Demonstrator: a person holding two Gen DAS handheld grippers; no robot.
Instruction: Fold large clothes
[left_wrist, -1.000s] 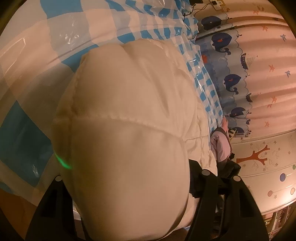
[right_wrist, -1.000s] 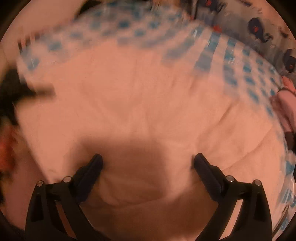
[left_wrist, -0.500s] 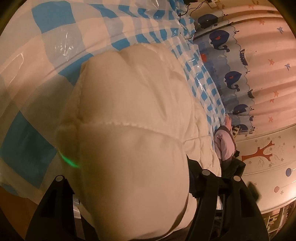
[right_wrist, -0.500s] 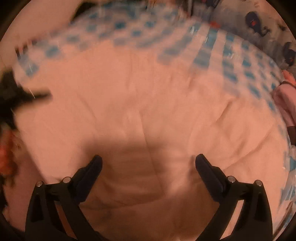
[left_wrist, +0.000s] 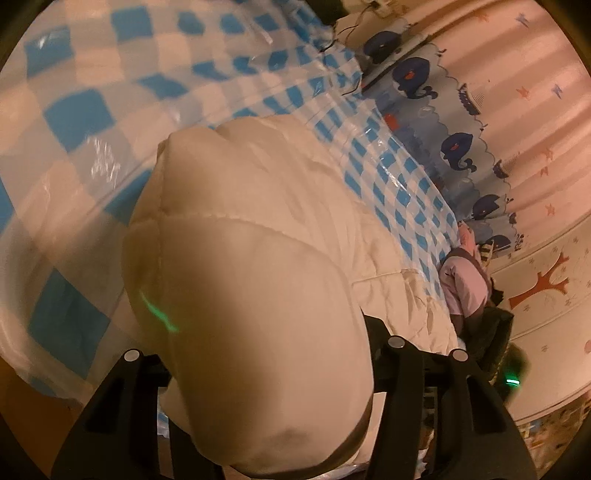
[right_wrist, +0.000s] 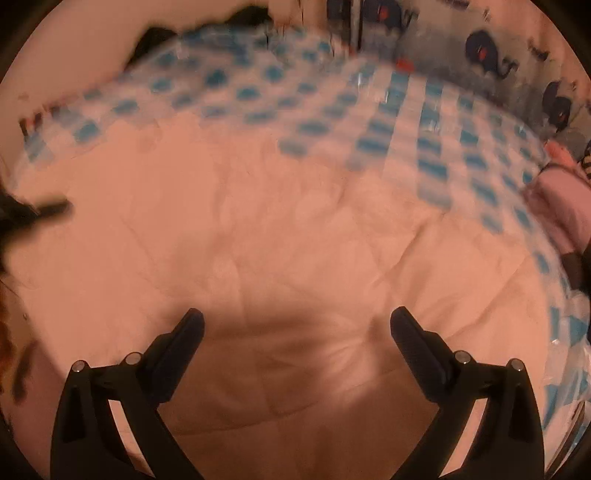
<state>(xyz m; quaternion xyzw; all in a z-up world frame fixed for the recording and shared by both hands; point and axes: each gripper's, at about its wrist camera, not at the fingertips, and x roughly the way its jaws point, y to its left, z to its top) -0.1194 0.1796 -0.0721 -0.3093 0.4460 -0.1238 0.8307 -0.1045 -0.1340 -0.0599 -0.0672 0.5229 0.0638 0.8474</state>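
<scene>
Cream quilted puffer jacket (left_wrist: 258, 295) on checked worktop (left_wrist: 74, 110): left claw (left_wrist: 266, 369) closing, pinching its bulk; right claw (right_wrist: 295, 332) spread. Lift evenly.

Looks like a kid's bedroom: whale-print curtain (left_wrist: 454, 147), tree wallpaper (left_wrist: 543, 288), blue checkered cover (left_wrist: 81, 110) on the bed.

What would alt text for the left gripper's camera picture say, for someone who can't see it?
A puffy, quilted white garment bulges between the two black fingers of the left gripper, filling most of the view. Its jaws have just been closing on it. The rest trails over a blue-and-white checked plastic sheet, with a whale-print curtain behind.
</scene>
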